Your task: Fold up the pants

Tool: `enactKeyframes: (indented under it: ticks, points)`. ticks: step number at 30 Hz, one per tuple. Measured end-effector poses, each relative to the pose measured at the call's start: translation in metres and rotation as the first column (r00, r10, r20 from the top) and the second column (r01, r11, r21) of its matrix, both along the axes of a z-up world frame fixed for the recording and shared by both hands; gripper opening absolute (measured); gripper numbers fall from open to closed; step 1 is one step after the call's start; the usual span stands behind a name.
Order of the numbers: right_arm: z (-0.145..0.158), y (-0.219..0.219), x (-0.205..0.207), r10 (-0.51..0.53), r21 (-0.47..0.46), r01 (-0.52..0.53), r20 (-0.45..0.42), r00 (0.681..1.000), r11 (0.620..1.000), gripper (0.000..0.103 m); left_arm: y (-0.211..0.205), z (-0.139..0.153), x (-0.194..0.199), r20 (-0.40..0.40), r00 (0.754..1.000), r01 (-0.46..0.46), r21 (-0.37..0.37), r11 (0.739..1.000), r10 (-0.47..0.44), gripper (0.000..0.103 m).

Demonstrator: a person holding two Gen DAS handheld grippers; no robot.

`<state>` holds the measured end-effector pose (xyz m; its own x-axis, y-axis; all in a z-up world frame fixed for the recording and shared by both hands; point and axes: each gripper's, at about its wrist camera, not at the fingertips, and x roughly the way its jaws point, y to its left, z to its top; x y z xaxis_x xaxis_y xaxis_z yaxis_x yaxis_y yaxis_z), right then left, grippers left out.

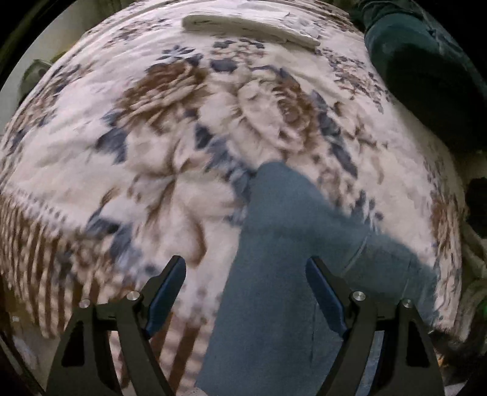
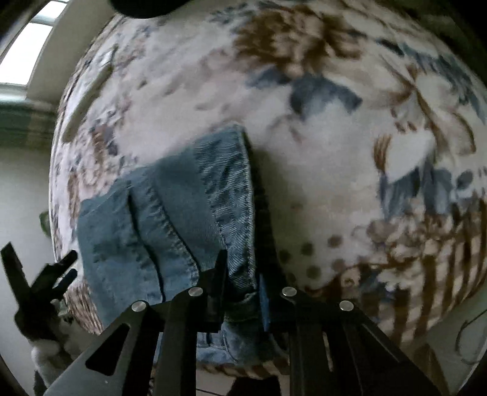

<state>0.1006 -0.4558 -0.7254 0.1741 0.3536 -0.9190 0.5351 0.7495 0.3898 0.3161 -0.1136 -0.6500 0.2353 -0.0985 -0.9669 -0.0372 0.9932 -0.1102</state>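
Observation:
Blue denim pants [image 1: 292, 262] lie on a floral bedspread [image 1: 152, 128]. In the left wrist view a pant leg runs from the bottom centre up and to the right, between and under my left gripper [image 1: 246, 268], whose jaws stand wide apart with nothing in them. In the right wrist view the pants [image 2: 170, 219] lie folded near the bed's front edge, with seams and hem showing. My right gripper [image 2: 242, 274] is shut on a denim edge of the pants. The left gripper also shows at the far left of that view [image 2: 45, 274].
A folded white cloth [image 1: 249, 26] lies at the far side of the bed. A person's dark sleeve [image 1: 426, 76] is at upper right. The bedspread's striped border [image 2: 426, 274] marks the front edge. A window [image 2: 27, 45] is at upper left.

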Motion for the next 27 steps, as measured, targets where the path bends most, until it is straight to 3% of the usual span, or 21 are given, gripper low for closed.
enactKeyframes:
  ticks: [3, 5, 7, 12, 15, 17, 20, 23, 27]
  points:
    - [-0.014, 0.005, 0.000, 0.006, -0.046, -0.006, -0.016, 1.000, 0.999, 0.019, -0.002, -0.019, 0.038, -0.034, 0.999, 0.022, 0.005, 1.000, -0.022, 0.081]
    - [-0.019, 0.006, 0.000, 0.026, -0.066, -0.027, -0.023, 0.999, 0.997, 0.021, 0.000, -0.041, 0.060, -0.100, 0.995, 0.027, 0.001, 1.000, -0.026, 0.089]
    - [-0.020, 0.009, 0.008, 0.032, -0.074, -0.035, -0.032, 0.999, 0.997, 0.029, 0.006, -0.055, 0.072, -0.148, 0.989, 0.029, -0.010, 1.000, -0.030, 0.091]
    - [0.018, 0.010, -0.018, -0.038, -0.012, 0.038, 0.008, 0.999, 0.999, 0.060, 0.011, -0.027, 0.053, -0.093, 0.992, 0.084, -0.027, 0.996, -0.086, 0.091]
    - [0.037, 0.016, -0.049, -0.131, 0.041, 0.130, 0.014, 0.991, 0.991, 0.060, 0.014, -0.002, 0.018, -0.080, 0.991, 0.102, -0.018, 0.995, -0.103, 0.091]
    - [0.039, 0.024, -0.073, -0.220, 0.086, 0.220, -0.002, 0.975, 0.972, 0.061, 0.013, 0.004, -0.005, -0.090, 0.990, 0.111, 0.027, 0.993, -0.108, 0.091]
    - [0.019, 0.046, -0.092, -0.311, 0.206, 0.312, -0.039, 0.950, 0.928, 0.061, 0.006, -0.004, -0.037, -0.137, 0.981, 0.143, 0.030, 0.989, -0.138, 0.091]
    - [-0.013, 0.068, -0.092, -0.345, 0.305, 0.344, -0.054, 0.937, 0.888, 0.061, 0.003, -0.033, -0.052, -0.215, 0.967, 0.147, 0.022, 0.989, -0.139, 0.091]
    - [-0.066, 0.090, -0.088, -0.413, 0.398, 0.409, -0.081, 0.907, 0.821, 0.077, 0.015, -0.059, -0.056, -0.251, 0.964, 0.063, -0.089, 0.994, -0.083, 0.091]
